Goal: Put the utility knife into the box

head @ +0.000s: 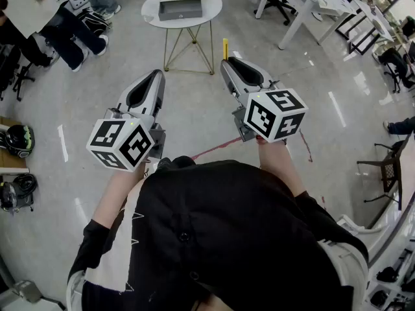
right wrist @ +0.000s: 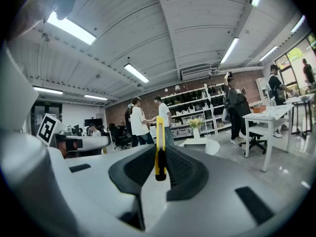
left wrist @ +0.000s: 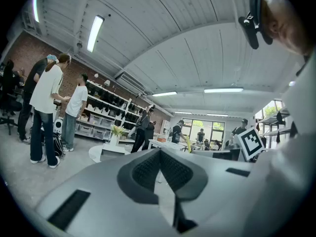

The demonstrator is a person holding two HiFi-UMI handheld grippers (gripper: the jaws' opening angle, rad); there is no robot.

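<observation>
Both arms are bent and held out level in front of the body. The left tongs (head: pixel 157 74) are squeezed shut on nothing. The right tongs (head: pixel 226 61) pinch the yellow utility knife (head: pixel 225 46), which sticks out past their tips. It looks light, hard and a bit slippery, so a firm hold on its body is best. Far ahead, the grey box (head: pixel 180 9) sits on a round white worktop (head: pixel 150 6).
</observation>
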